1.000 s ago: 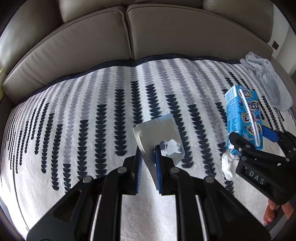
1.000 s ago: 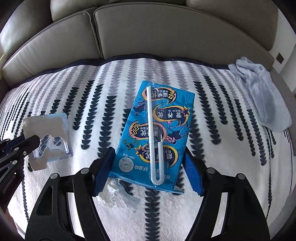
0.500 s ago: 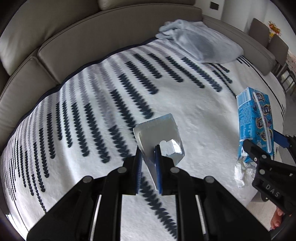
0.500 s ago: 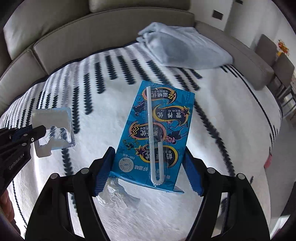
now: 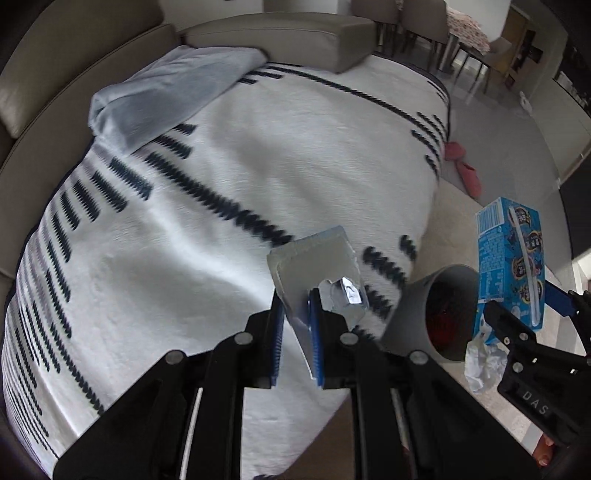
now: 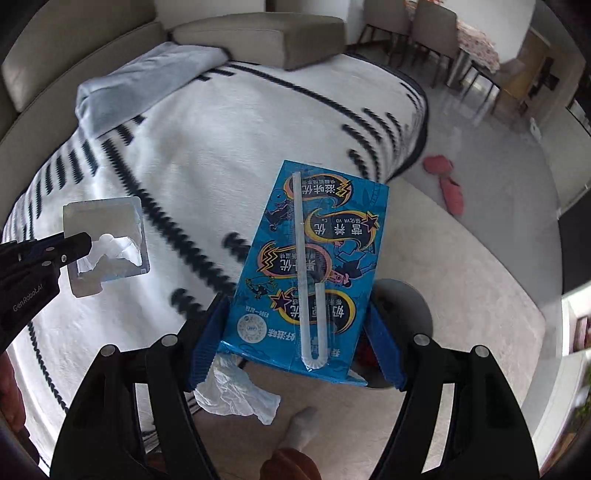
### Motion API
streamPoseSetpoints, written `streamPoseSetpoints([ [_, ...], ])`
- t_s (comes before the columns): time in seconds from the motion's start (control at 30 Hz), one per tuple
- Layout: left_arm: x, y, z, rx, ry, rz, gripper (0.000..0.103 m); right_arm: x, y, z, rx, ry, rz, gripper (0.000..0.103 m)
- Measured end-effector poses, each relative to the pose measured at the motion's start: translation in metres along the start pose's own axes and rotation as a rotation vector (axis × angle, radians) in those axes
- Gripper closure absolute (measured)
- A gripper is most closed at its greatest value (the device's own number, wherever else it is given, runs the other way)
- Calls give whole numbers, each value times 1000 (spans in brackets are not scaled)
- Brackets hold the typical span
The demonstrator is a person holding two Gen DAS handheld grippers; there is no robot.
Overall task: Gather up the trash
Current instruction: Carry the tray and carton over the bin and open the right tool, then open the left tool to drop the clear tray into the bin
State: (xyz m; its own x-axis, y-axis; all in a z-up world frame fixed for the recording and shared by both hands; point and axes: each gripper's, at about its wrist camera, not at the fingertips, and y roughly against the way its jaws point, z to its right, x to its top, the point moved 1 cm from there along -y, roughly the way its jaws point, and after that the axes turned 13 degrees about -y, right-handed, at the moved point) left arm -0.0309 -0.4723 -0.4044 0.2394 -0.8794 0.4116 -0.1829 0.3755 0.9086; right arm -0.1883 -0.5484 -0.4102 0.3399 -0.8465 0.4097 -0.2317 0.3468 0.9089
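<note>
My left gripper is shut on a silver blister pack, held up over the edge of the patterned sofa cover. The same pack shows at the left of the right wrist view, pinched by the left gripper. My right gripper is shut on a blue milk carton with a white straw on its face, and a crumpled white tissue hangs from under the carton. A grey bin with a dark red inside stands on the floor just below the carton.
A pale blue towel lies on the sofa cover by the beige sofa arm. Pink slippers rest on the light floor. Dining chairs stand far back. A person's socked foot is at the bottom.
Both grippers have swung sideways from over the middle of the sofa to its end, keeping their loads. The grey bin, floor and slippers have come into view.
</note>
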Motion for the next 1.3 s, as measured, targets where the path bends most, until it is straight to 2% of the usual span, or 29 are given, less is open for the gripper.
streamPoseSetpoints([
  [0.2,34,-20,96,-81,-133,0,89,4,-13,97,-97,-118,-14,33],
  [0.33,45,-31,141,-113,-207,-5,89,2,-25,139,-113,-172,-22,32],
  [0.4,50,-36,156,-120,-228,-10,89,3,-33,151,-104,-188,-27,32],
  [0.57,58,-47,179,-126,-268,-19,89,2,-50,166,-102,-210,-43,22],
  [0.83,66,-57,201,-129,-297,-26,89,-6,-49,193,-124,-250,-53,22],
  [1.07,65,-64,234,-163,-335,-40,88,-14,-35,216,-154,-264,-36,22],
  [1.17,64,-68,249,-208,-342,-59,80,-18,-32,224,-169,-274,-35,22],
  [1.23,63,-71,256,-214,-348,-60,57,-20,-29,228,-176,-279,-35,22],
  [1.3,63,-70,263,-208,-362,-48,52,-22,-25,231,-181,-282,-31,22],
])
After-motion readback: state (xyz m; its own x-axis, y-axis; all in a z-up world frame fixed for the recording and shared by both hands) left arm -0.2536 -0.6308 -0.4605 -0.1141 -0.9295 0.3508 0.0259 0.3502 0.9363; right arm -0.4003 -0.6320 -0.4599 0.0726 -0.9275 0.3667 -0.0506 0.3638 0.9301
